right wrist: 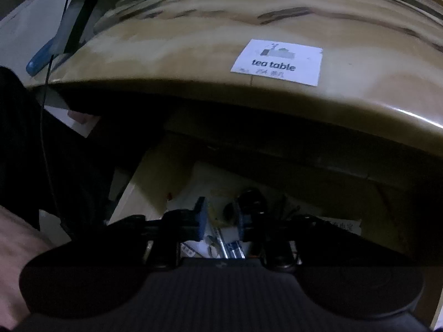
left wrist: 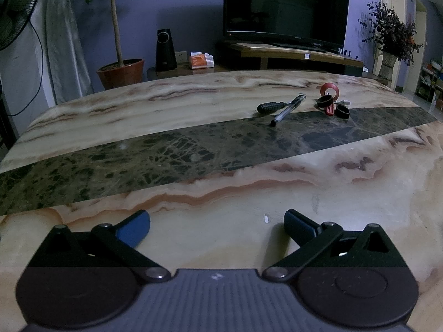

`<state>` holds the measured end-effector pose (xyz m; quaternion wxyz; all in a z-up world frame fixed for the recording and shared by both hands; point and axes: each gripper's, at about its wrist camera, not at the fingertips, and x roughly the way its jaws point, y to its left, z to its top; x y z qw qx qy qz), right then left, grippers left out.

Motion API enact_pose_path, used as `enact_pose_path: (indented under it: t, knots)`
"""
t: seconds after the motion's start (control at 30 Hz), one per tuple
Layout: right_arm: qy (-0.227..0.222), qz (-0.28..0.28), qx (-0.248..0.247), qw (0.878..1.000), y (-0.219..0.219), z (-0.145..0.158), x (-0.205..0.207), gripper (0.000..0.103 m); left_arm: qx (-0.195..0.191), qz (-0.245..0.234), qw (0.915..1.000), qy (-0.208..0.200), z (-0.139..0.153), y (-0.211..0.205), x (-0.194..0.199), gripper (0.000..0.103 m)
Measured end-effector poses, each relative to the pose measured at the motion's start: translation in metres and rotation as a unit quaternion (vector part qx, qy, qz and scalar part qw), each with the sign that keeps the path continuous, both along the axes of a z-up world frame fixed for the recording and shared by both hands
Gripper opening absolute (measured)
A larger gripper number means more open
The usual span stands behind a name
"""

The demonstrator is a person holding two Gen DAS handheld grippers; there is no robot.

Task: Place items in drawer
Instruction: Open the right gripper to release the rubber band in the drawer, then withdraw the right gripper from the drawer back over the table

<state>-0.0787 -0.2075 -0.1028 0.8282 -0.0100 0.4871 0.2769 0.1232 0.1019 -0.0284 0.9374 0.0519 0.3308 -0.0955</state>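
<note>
On the marble tea table (left wrist: pixel 193 116) at the far right lie a black-handled screwdriver (left wrist: pixel 271 107), a clear pen (left wrist: pixel 288 110), a red tape roll (left wrist: pixel 330 90), two black rings (left wrist: pixel 342 111) and a small red piece (left wrist: pixel 329 110). My left gripper (left wrist: pixel 217 227) is open and empty, low over the table's near side. My right gripper (right wrist: pixel 220 218) hangs over the open drawer (right wrist: pixel 155 193) under the table edge, its blue pads a narrow gap apart with nothing clearly between them. Pens and small dark items (right wrist: pixel 229 246) lie in the drawer below it.
A "tea table" label (right wrist: pixel 278 62) is stuck near the table edge. The left gripper (right wrist: pixel 91 13) shows at the upper left of the right wrist view. Behind the table stand a TV (left wrist: pixel 285 5), a speaker (left wrist: pixel 165 49), a potted plant (left wrist: pixel 121 69) and a fan (left wrist: pixel 16 8).
</note>
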Motion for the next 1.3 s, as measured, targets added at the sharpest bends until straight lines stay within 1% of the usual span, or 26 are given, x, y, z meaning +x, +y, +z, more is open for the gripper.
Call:
enact_pose_path:
  t: [0.1,0.13,0.17,0.23,0.3,0.37,0.47,0.67,0.8,0.87,0.9,0.97,1.0,1.07,1.13,1.17,1.23,1.3]
  knots:
    - [0.017,-0.004,0.008,1.0,-0.002,-0.001,0.003,0.031,0.0,0.0,1.0,0.0,0.0,0.0,0.0,0.103]
    - [0.023,-0.008,0.012,1.0,-0.001,-0.002,0.004,0.035,0.0,0.0,1.0,0.0,0.0,0.0,0.0,0.103]
    - [0.025,-0.011,0.01,1.0,-0.001,-0.003,0.005,0.037,0.0,0.0,1.0,0.0,0.0,0.0,0.0,0.103]
    - [0.015,-0.013,-0.001,1.0,-0.001,-0.002,0.004,0.037,0.0,0.0,1.0,0.0,0.0,0.0,0.0,0.103]
    - [0.01,-0.019,0.004,1.0,-0.002,0.0,0.004,0.037,0.0,0.0,1.0,0.0,0.0,0.0,0.0,0.103]
    - [0.009,-0.022,0.008,1.0,-0.002,0.001,0.005,0.037,0.0,0.0,1.0,0.0,0.0,0.0,0.0,0.103]
    - [0.01,-0.017,0.001,1.0,-0.001,0.0,0.005,0.037,0.0,0.0,1.0,0.0,0.0,0.0,0.0,0.103]
    - [-0.007,-0.006,0.025,1.0,-0.003,0.01,0.004,0.037,0.0,0.0,1.0,0.0,0.0,0.0,0.0,0.103]
    - [-0.008,0.029,0.078,0.996,-0.004,0.032,0.003,0.037,0.0,0.0,1.0,0.0,0.0,0.0,0.0,0.103]
    - [-0.003,0.058,0.126,0.99,-0.006,0.046,0.003,0.038,0.0,0.0,1.0,0.0,0.0,0.0,0.0,0.103]
    - [-0.01,0.066,0.145,0.987,-0.006,0.056,0.004,0.039,0.0,0.0,1.0,0.0,0.0,0.0,0.0,0.103]
    - [-0.029,0.075,0.177,0.981,-0.009,0.075,0.006,0.049,0.0,0.0,1.0,0.0,0.0,0.0,0.0,0.103]
    - [-0.041,0.075,0.189,0.978,-0.012,0.085,0.008,0.051,0.0,0.0,1.0,0.0,0.0,0.0,0.0,0.103]
    - [-0.073,0.061,0.203,0.975,-0.018,0.104,0.016,0.052,0.0,0.0,1.0,0.0,0.0,0.0,0.0,0.103]
    - [-0.122,0.018,0.197,0.973,-0.025,0.12,0.026,0.054,0.0,0.0,1.0,0.0,0.0,0.0,0.0,0.103]
    - [-0.138,-0.008,0.193,0.971,-0.026,0.123,0.033,0.056,0.0,0.0,1.0,0.0,0.0,0.0,0.0,0.103]
    - [-0.164,-0.063,0.182,0.967,-0.031,0.128,0.047,0.056,0.0,0.0,1.0,0.0,0.0,0.0,0.0,0.103]
    - [-0.179,-0.098,0.162,0.965,-0.033,0.128,0.065,0.056,0.0,0.0,1.0,0.0,0.0,0.0,0.0,0.103]
